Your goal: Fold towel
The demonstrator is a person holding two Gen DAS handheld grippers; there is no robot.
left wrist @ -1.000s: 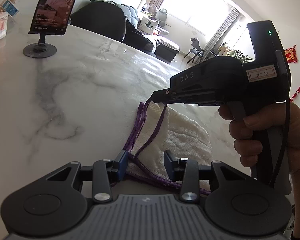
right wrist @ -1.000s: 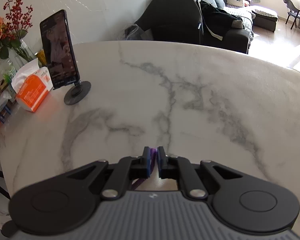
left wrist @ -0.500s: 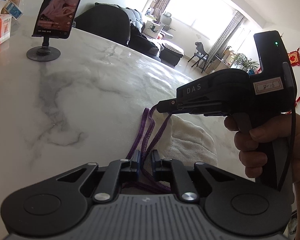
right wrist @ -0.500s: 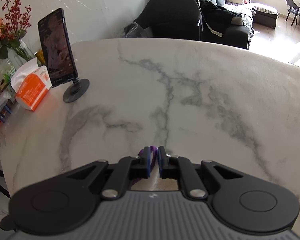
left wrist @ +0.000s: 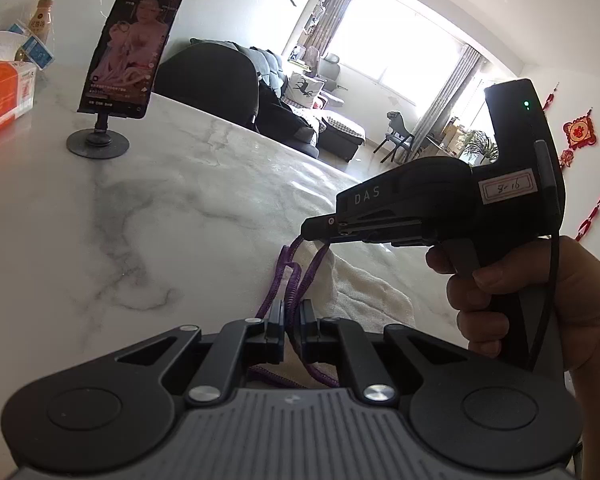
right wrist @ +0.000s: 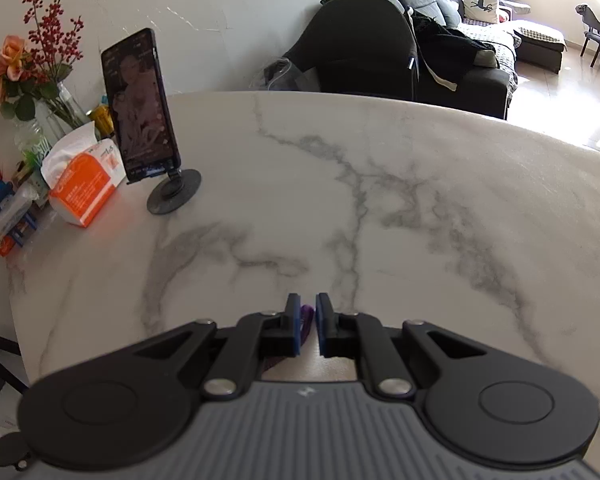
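A cream towel [left wrist: 372, 300] with a purple edge [left wrist: 296, 276] lies bunched on the white marble table [left wrist: 160, 220]. My left gripper [left wrist: 291, 312] is shut on the purple edge near me. My right gripper [left wrist: 312, 230] shows in the left wrist view, held above the table and shut on another bit of the purple edge, which hangs down from it. In the right wrist view the right gripper [right wrist: 307, 312] has its jaws close together with purple trim [right wrist: 306, 320] between them. Most of the towel is hidden below both grippers.
A phone on a round stand [right wrist: 148, 120] stands at the far left of the table, with an orange tissue box [right wrist: 86, 184], snack packs and a flower vase [right wrist: 32, 76] beside it. A dark sofa [right wrist: 400, 52] is beyond the table's far edge.
My left gripper closed from open onto the purple towel edge and lifted slightly. The right gripper kept its hold and rose a little, pulling the edge up.
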